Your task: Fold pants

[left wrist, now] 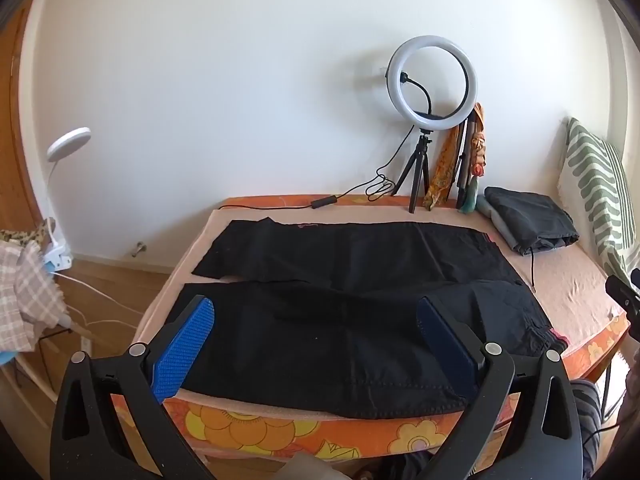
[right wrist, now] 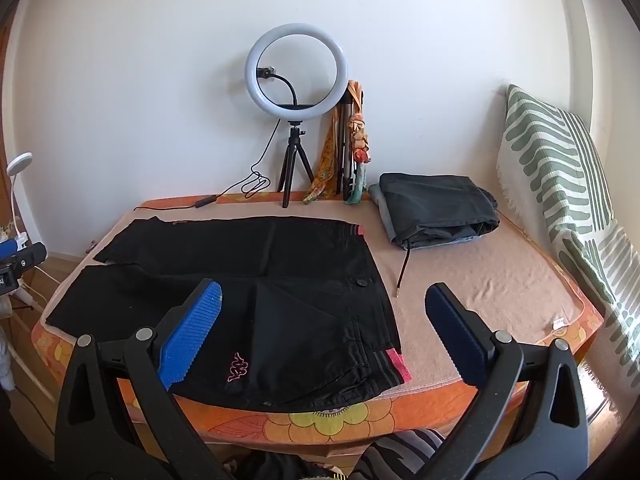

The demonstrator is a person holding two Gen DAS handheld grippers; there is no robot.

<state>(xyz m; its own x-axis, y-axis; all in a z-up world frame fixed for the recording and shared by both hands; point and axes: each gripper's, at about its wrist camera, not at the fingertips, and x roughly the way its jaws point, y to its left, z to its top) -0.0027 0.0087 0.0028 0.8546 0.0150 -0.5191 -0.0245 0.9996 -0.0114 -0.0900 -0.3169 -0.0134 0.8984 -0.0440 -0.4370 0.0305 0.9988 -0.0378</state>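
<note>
Black pants [left wrist: 352, 280] lie spread flat on the bed, legs to the left, waistband with pink trim to the right [right wrist: 280, 280]. My left gripper [left wrist: 314, 316] is open and empty, held above the near leg close to the bed's front edge. My right gripper [right wrist: 322, 304] is open and empty, held above the waist end near the pink logo [right wrist: 237, 367]. The right gripper's tip shows at the right edge of the left wrist view [left wrist: 624, 296].
A ring light on a tripod [right wrist: 295, 80] and its cable stand at the back by the wall. A folded stack of dark clothes [right wrist: 436, 208] lies at the back right. A striped pillow [right wrist: 560, 184] leans on the right. A clip lamp [left wrist: 66, 148] is at the left.
</note>
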